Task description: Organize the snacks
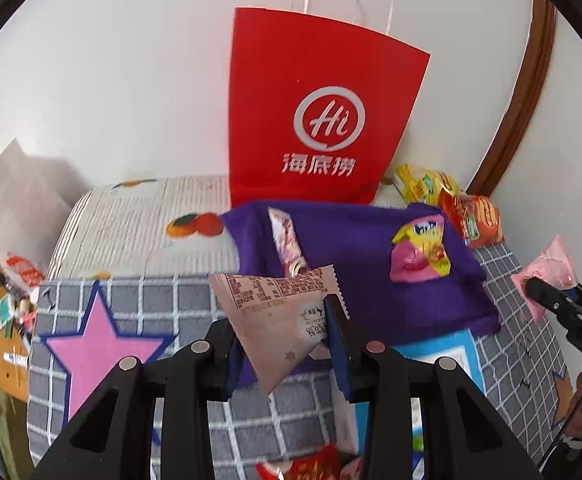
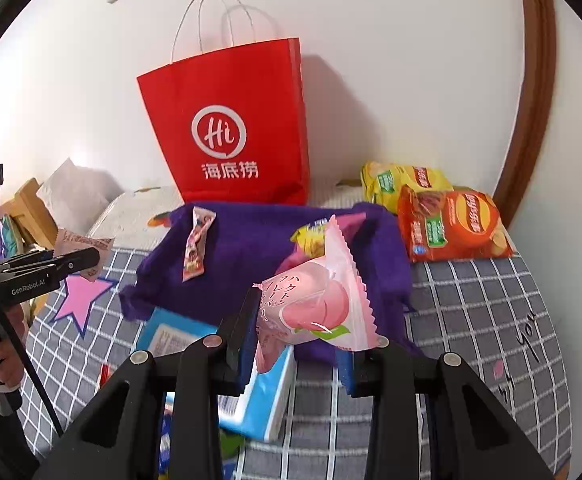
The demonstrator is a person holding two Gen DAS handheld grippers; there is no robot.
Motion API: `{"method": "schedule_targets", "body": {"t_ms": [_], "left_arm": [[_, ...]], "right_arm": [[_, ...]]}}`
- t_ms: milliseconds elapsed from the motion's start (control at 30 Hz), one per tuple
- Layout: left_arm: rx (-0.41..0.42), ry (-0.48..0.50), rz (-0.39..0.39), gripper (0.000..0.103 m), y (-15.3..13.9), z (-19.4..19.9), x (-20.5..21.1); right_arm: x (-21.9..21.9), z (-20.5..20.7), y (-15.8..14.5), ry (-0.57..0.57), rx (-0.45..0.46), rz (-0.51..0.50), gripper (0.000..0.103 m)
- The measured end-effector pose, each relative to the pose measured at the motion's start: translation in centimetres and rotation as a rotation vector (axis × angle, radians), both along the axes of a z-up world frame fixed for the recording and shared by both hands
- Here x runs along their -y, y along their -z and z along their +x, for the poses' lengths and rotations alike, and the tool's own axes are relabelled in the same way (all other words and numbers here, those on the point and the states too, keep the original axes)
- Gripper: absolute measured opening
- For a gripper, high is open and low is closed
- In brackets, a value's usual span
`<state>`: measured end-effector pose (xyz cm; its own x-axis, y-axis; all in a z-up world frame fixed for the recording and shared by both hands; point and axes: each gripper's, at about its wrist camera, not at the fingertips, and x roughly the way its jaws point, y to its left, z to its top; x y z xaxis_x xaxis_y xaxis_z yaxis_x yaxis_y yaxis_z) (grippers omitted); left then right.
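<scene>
Holding both snacks aloft over the bed, left gripper [image 1: 287, 336] jaws clamp a beige triangular snack packet [image 1: 279, 312], right gripper [image 2: 303, 332] jaws pinch the pink peach snack packet [image 2: 315, 304]; slick wrappers may slip before reaching the red paper bag [image 2: 231, 128].

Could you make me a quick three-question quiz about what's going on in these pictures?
1. True or false: the red paper bag lies flat on the bed.
2. Which packet does the right gripper hold? A) an orange chip bag B) a pink peach-print packet C) a blue box
3. Fill in: the left gripper is shut on a pale packet whose printed side shows a ____.

Key
1. False: it stands upright against the wall.
2. B: the pink peach-print packet; the orange chip bag lies behind the purple cloth.
3. Barcode.
</scene>
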<state>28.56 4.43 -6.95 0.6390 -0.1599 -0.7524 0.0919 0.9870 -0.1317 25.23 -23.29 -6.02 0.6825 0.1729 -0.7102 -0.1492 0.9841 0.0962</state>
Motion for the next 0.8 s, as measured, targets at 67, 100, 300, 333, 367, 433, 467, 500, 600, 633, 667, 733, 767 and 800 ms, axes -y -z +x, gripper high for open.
{"method": "schedule_targets", "body": {"t_ms": [67, 100, 300, 333, 367, 433, 467, 500, 600, 633, 667, 733, 767, 800], "left_arm": [[-0.001, 0.007, -0.001, 0.034, 0.0, 1.0, 0.4], [-0.001, 0.013, -0.002, 0.034, 0.1, 1.6, 0.7], [-0.008, 0.041, -0.014, 0.034, 1.2, 4.0, 1.8], [-0.015, 0.042, -0.021, 0.034, 1.7, 4.3, 1.9], [-0.02, 0.044, -0.024, 0.034, 2.0, 4.6, 1.9], [-0.034, 0.047, -0.025, 0.034, 2.8, 5.2, 2.1], [-0.039, 0.049, -0.026, 0.034, 3.1, 5.4, 2.1], [-0.043, 0.053, -0.029, 0.034, 3.5, 5.6, 2.2], [-0.068, 0.058, -0.017, 0.034, 4.6, 6.2, 2.4], [-0.07, 0.062, -0.012, 0.034, 4.9, 6.4, 2.5], [-0.07, 0.06, -0.012, 0.035, 5.0, 6.4, 2.4], [-0.078, 0.056, -0.014, 0.035, 5.4, 6.5, 2.3], [-0.082, 0.052, -0.014, 0.035, 5.6, 6.5, 2.2], [-0.084, 0.049, -0.014, 0.035, 5.7, 6.6, 2.1]], "right_arm": [[-0.1, 1.1, 0.0, -0.003, 0.004, 0.002, 0.034], [-0.1, 1.5, 0.0, -0.004, 0.006, 0.002, 0.034], [-0.5, 3.8, 1.6, -0.025, -0.007, 0.009, 0.034], [-0.5, 4.3, 2.1, -0.028, -0.017, 0.011, 0.034], [-0.5, 4.7, 2.5, -0.03, -0.023, 0.013, 0.034], [-0.6, 5.3, 3.3, -0.037, -0.029, 0.021, 0.034], [-0.6, 5.6, 3.7, -0.042, -0.033, 0.028, 0.034], [-0.7, 5.9, 4.0, -0.046, -0.036, 0.031, 0.034], [-0.9, 6.6, 5.1, -0.062, -0.036, 0.033, 0.034], [-1.0, 6.9, 5.4, -0.069, -0.037, 0.034, 0.034], [-1.1, 7.1, 5.6, -0.075, -0.036, 0.035, 0.034], [-1.2, 7.5, 6.1, -0.081, -0.035, 0.041, 0.034], [-1.2, 7.6, 6.4, -0.082, -0.038, 0.045, 0.034], [-1.2, 7.7, 6.7, -0.081, -0.044, 0.048, 0.034]]}}
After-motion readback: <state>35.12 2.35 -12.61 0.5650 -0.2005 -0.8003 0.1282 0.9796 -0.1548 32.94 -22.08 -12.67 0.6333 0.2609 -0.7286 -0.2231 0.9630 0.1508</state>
